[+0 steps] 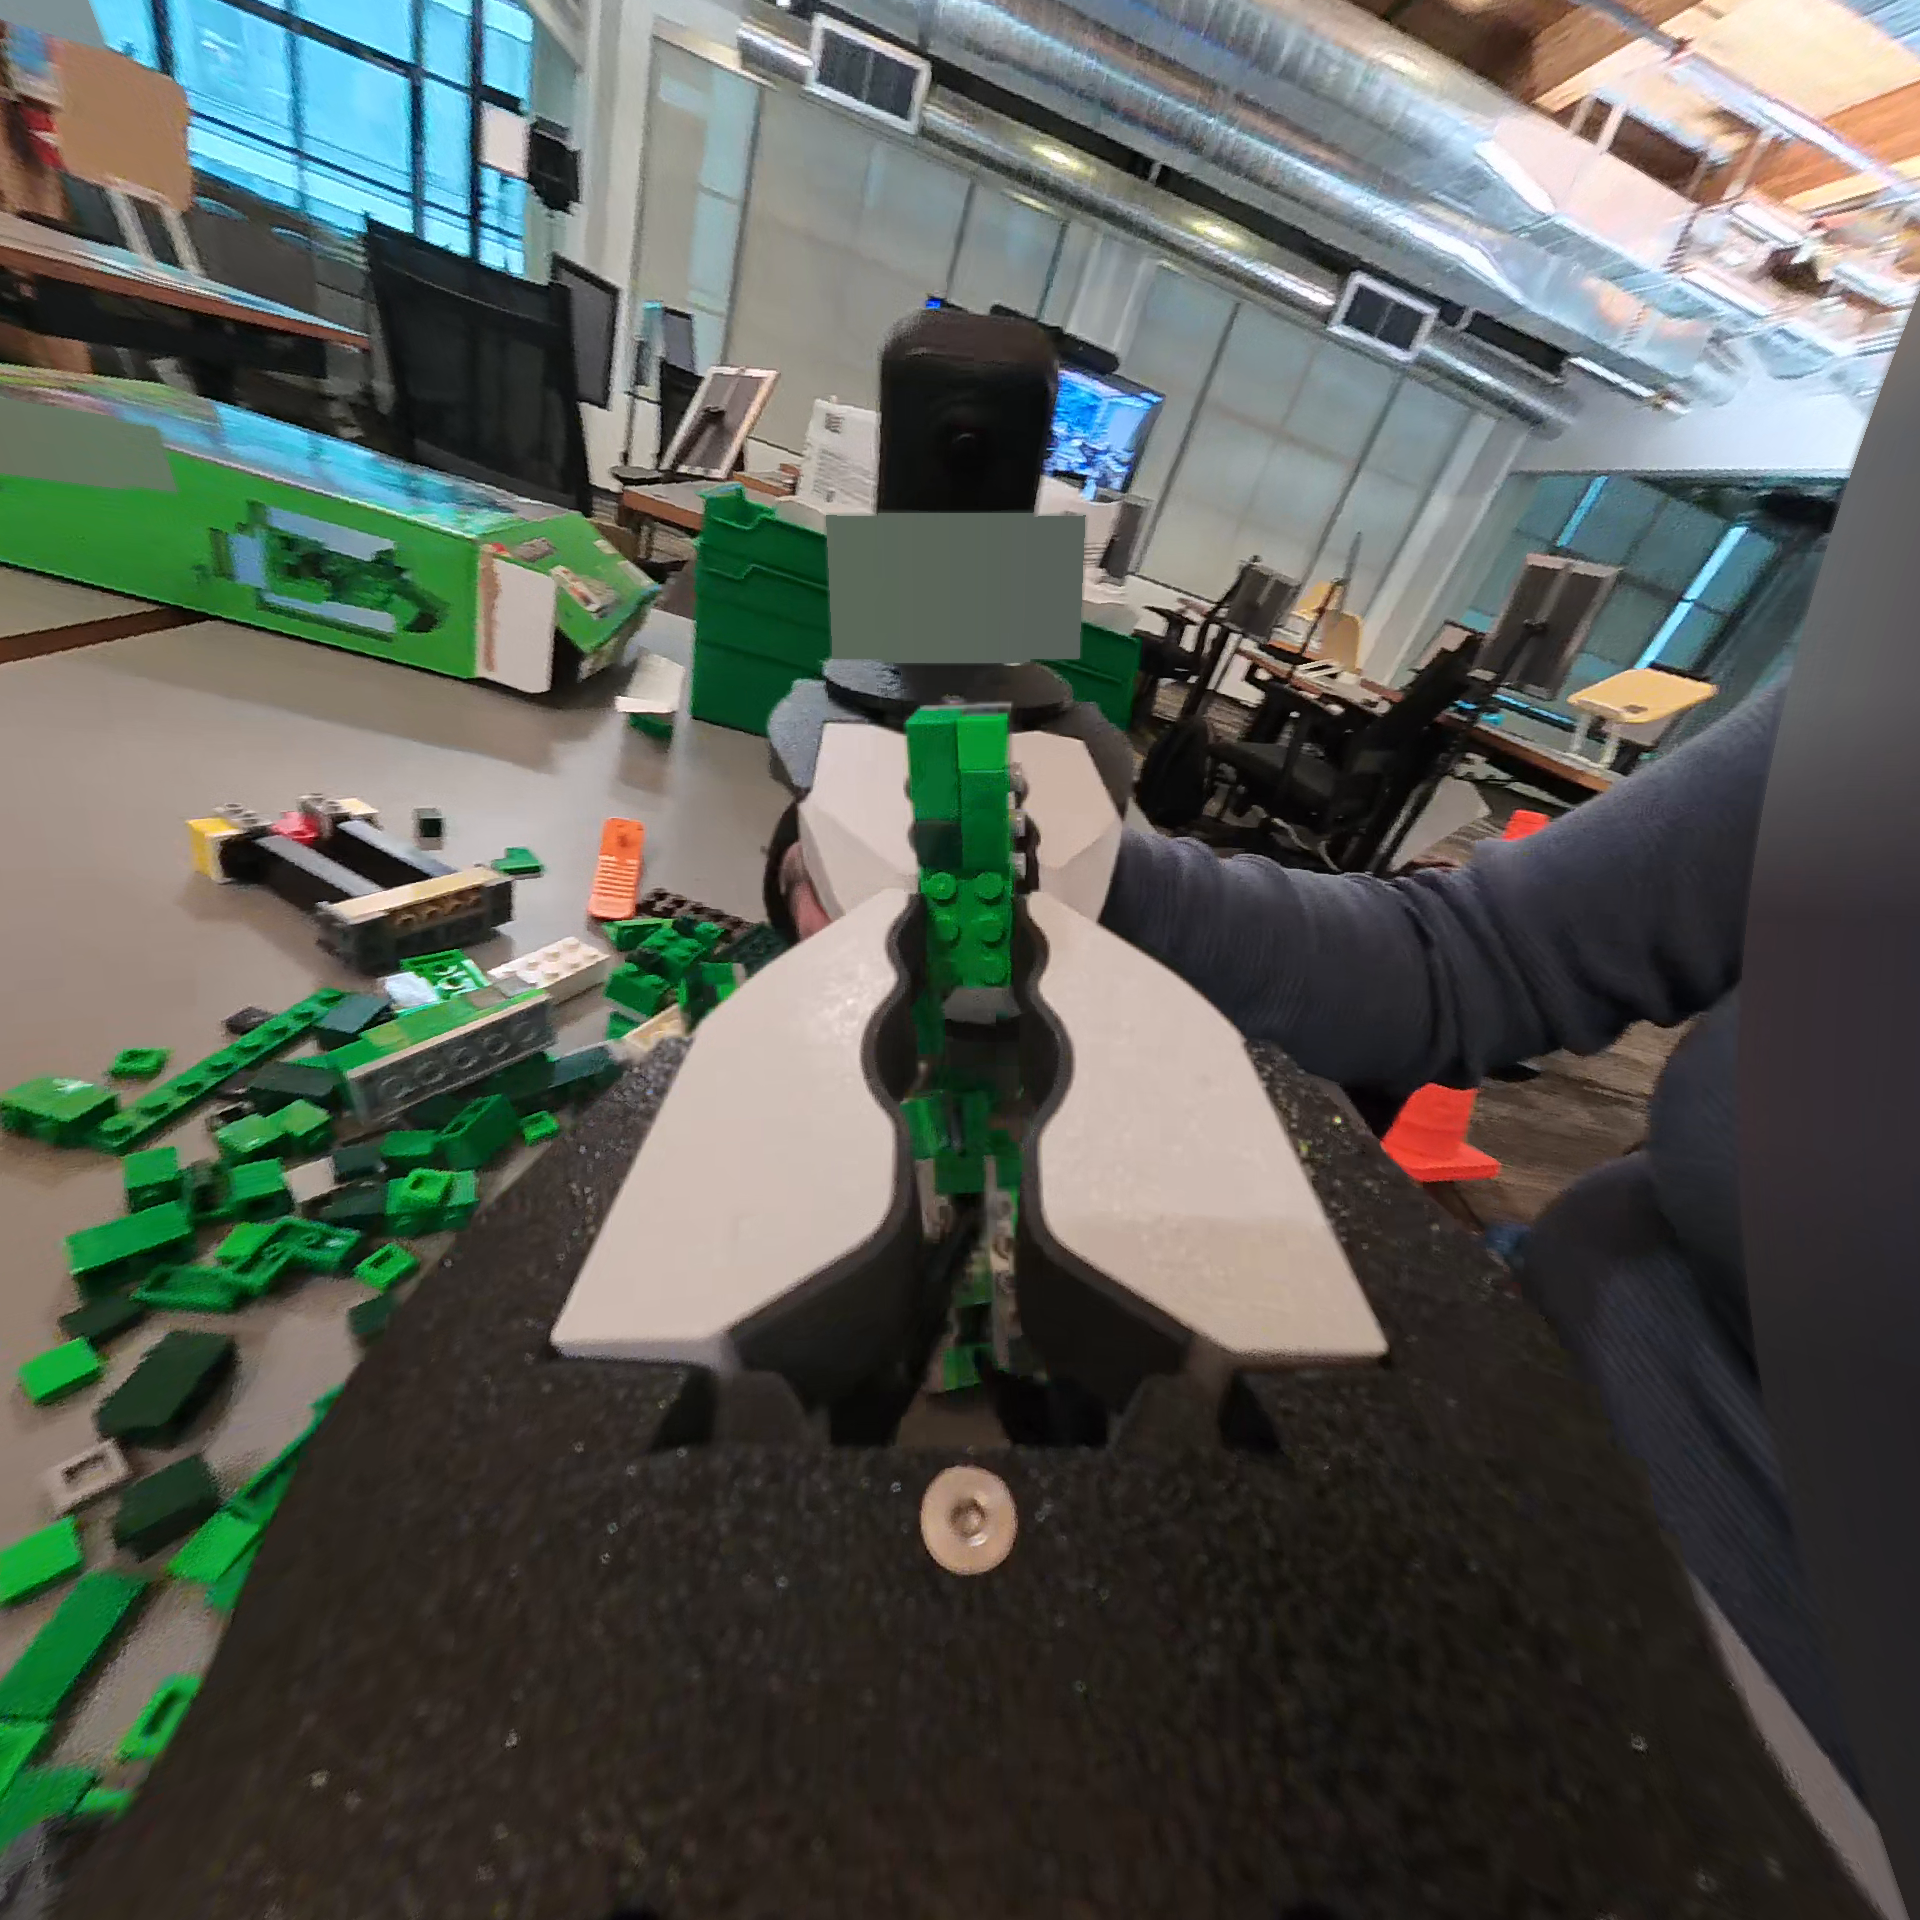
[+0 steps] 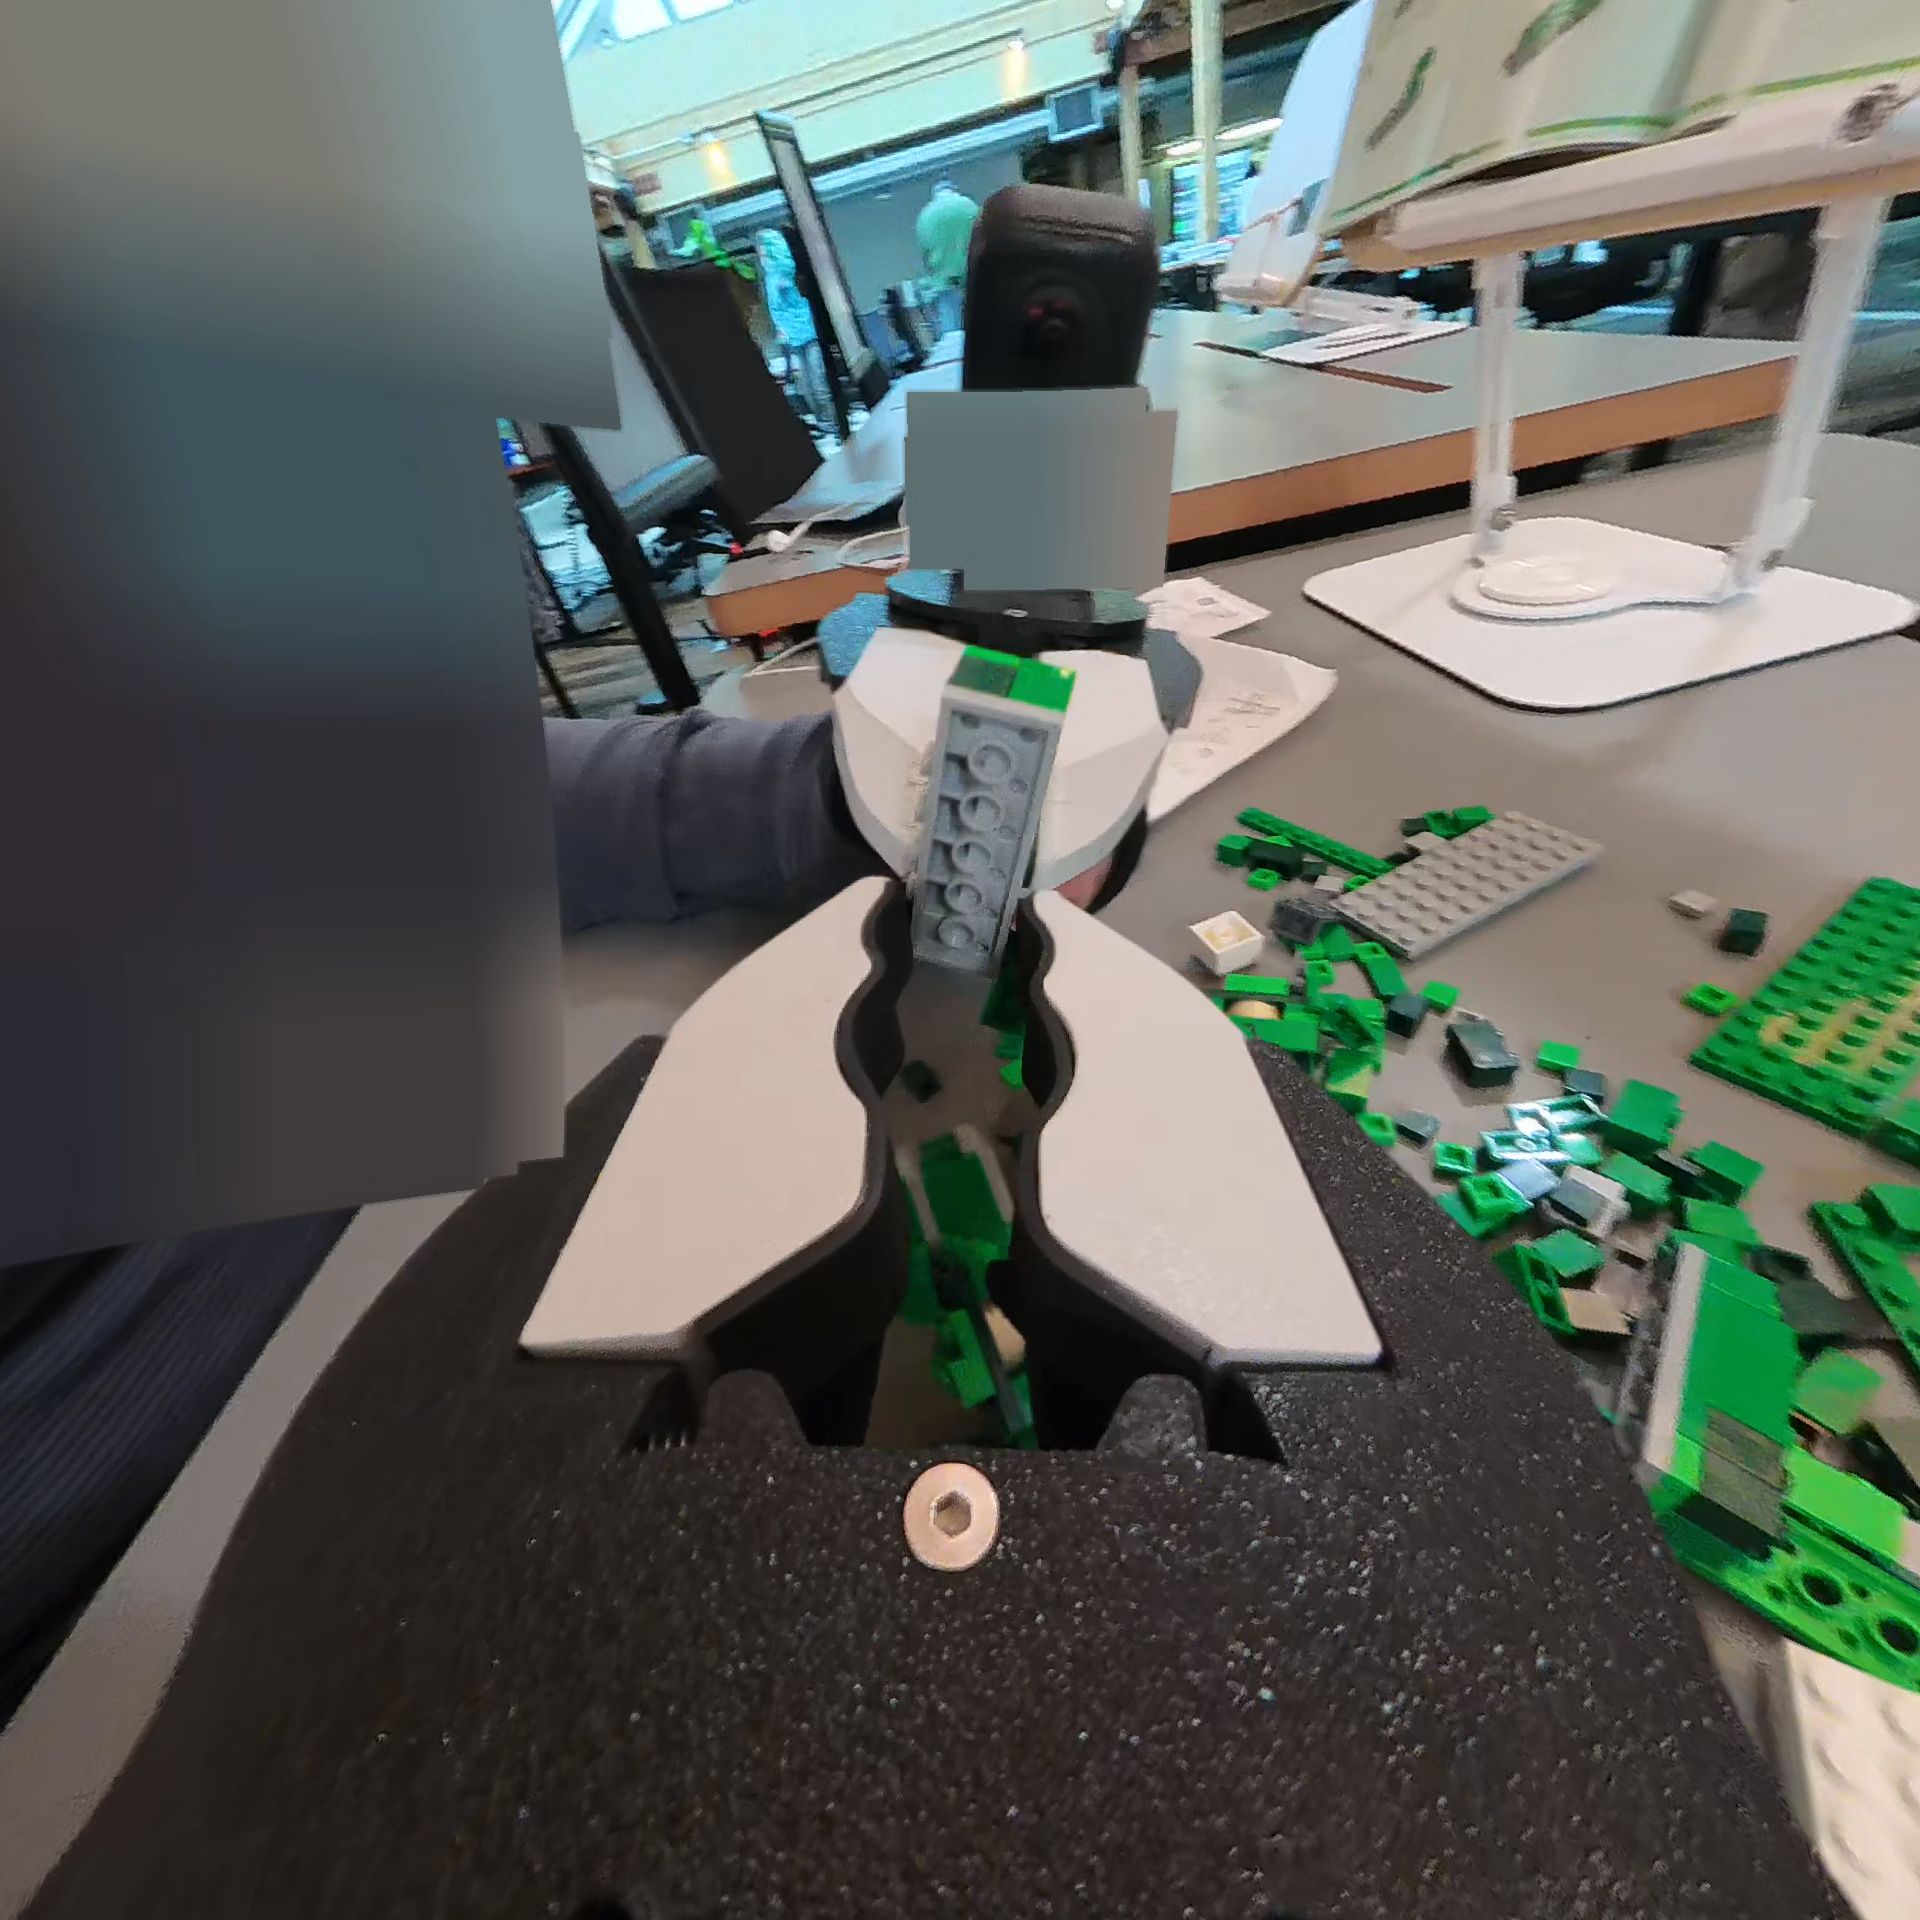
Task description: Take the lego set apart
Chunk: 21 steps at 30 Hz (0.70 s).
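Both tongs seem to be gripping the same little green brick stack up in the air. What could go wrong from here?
If the stack snaps apart suddenly between the left tongs and right tongs, small bricks may fly off the table. The grey plate on its underside might slip, since only the tips hold it. Anything dropped would be hard to find among the loose green pieces.

Left tool (image 1: pixel 964 935) and right tool (image 2: pixel 956 925) face each other, both clamped tight.
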### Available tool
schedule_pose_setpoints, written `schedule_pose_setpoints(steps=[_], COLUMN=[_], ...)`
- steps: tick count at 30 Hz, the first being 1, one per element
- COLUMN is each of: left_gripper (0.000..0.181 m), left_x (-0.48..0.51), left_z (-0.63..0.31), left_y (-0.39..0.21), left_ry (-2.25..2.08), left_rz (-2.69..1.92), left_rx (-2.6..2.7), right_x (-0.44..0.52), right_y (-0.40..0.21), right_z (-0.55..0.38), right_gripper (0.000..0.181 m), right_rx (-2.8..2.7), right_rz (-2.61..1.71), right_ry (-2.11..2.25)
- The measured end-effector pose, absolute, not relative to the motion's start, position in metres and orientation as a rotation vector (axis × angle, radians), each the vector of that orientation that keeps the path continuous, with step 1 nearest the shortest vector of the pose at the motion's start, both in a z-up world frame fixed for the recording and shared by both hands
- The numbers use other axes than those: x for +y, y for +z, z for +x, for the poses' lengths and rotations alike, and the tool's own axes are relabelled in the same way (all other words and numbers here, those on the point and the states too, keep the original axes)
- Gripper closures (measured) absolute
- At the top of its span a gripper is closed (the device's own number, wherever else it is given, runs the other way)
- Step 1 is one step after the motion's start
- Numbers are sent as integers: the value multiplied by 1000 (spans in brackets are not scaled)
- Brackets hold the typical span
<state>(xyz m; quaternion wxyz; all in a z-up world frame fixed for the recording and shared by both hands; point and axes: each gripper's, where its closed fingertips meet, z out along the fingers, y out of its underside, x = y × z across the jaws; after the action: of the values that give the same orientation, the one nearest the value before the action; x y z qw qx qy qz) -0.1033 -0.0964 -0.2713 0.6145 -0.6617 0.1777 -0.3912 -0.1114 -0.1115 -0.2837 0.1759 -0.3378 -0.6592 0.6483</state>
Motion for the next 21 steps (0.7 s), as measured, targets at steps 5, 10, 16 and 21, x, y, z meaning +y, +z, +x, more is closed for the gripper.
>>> schedule_pose_setpoints(steps=[5,10,16,21], left_gripper=[166,181,181,139], left_x=[-103,-111,-97,-92], left_z=[-94,-90,-105,-107], left_y=[-271,-262,-277,-281], left_ry=[-968,-1104,-970,-973], left_rz=[-1516,-1425,-1515,-1553], left_rx=[466,479,383,338], right_x=[-118,-124,-107,-99], right_y=[-282,-269,-289,-302], right_z=[-99,-86,-104,-109], right_gripper=[163,164,164,164], right_rx=[-1915,-1891,-1883,-1924], right_rz=[-893,-815,-986,-1037], right_ry=[1974,2224,2008,1819])
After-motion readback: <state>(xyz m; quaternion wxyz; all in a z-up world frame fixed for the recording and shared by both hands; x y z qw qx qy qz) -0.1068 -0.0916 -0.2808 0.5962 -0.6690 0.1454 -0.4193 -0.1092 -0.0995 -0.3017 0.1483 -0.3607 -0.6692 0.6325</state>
